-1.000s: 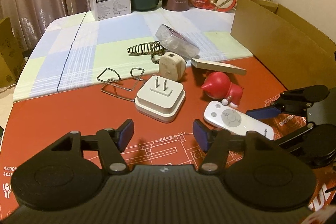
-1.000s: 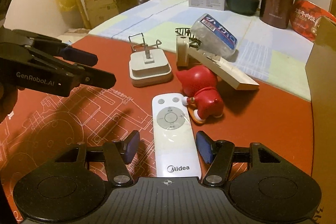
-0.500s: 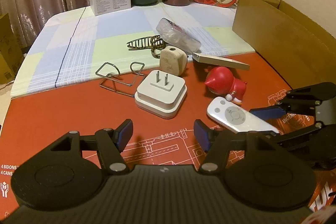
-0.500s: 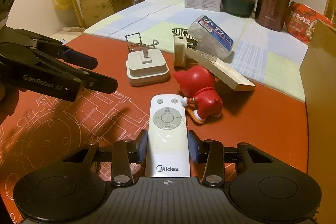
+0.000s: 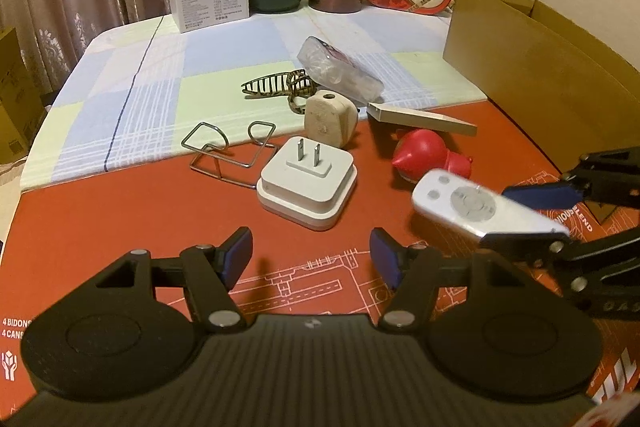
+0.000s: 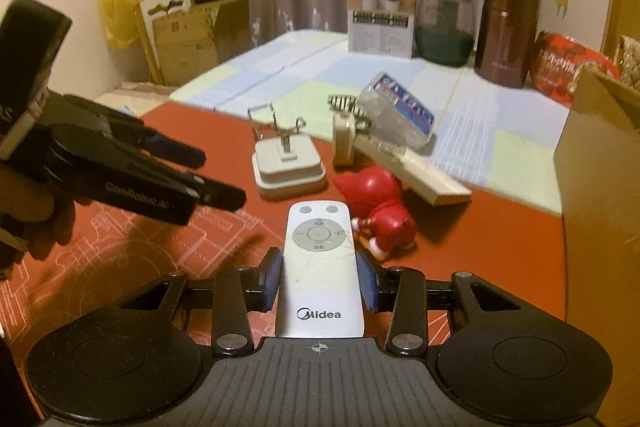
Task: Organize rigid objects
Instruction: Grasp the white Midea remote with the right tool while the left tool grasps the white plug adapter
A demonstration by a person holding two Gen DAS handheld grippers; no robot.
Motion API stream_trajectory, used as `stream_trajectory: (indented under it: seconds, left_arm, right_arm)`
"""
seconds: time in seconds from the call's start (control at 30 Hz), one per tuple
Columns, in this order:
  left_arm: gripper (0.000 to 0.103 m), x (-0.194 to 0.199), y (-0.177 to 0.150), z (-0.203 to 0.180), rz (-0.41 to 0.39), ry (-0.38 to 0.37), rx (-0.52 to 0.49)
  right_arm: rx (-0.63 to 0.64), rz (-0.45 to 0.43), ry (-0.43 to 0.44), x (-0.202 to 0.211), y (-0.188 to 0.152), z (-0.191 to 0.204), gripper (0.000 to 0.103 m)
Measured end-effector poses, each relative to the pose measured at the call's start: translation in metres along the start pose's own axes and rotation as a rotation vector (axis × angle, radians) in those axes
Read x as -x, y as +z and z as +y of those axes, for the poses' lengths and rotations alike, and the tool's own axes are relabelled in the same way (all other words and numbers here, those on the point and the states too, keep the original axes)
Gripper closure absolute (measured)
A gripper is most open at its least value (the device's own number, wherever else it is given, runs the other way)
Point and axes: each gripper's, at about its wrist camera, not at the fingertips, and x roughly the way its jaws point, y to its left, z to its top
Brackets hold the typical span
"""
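- Left wrist view: left gripper (image 5: 311, 258) hangs low over the red mat (image 5: 120, 219), fingers apart w/ nothing between them, aimed toward the white plug adapter (image 5: 307, 189).
- Same view, right edge: right gripper (image 5: 532, 215) holds the white remote (image 5: 476, 209) tilted, its button end raised clear of the mat and near the red figurine (image 5: 430, 157). The remote looks motion-blurred.
- Shapes/materials here: adapter is a squarish smooth plastic block w/ two metal prongs up; wire stand (image 5: 226, 155) is thin bent steel; wooden wedge (image 5: 420, 119) is long and flat; hair claw (image 5: 276, 87) is toothed; clear plastic pack (image 5: 340, 71) is glossy.
- Right wrist view: right gripper (image 6: 319, 281) has its blue pads (image 6: 273, 279) clamped on the remote's (image 6: 320, 267) long sides, about mid-body, logo end toward the camera.
- Step in hand (judged): carry the remote to the cardboard box (image 6: 600, 179) on the right, probably the bin.
- How to do it well: the shell is smooth, hard, slightly tapered, so it may slide; keep the squeeze steady, keep it level, lift clear of the figurine (image 6: 380, 211) just beside it, and clear the box wall before letting go.
- Left gripper (image 6: 208, 179) sits well left of that path; no clash expected.
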Motion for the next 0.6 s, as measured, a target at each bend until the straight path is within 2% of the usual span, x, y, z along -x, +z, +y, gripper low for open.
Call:
stream_trajectory:
  seconds: [0.17, 0.4, 0.6]
  left_arm:
    - [0.042, -0.007, 0.006, 0.0, -0.014, 0.002, -0.011]
    - [0.042, -0.024, 0.013, 0.003, -0.017, 0.001, -0.028]
    - [0.042, -0.039, 0.018, 0.006, -0.016, 0.005, -0.055]
  right_arm:
    - [-0.024, -0.029, -0.042, 0.009, 0.004, -0.008, 0.066]
    - [-0.062, -0.004, -0.062, 0.001, 0.005, -0.021, 0.066]
    - [-0.043, 0.006, -0.095, -0.007, 0.005, -0.022, 0.066]
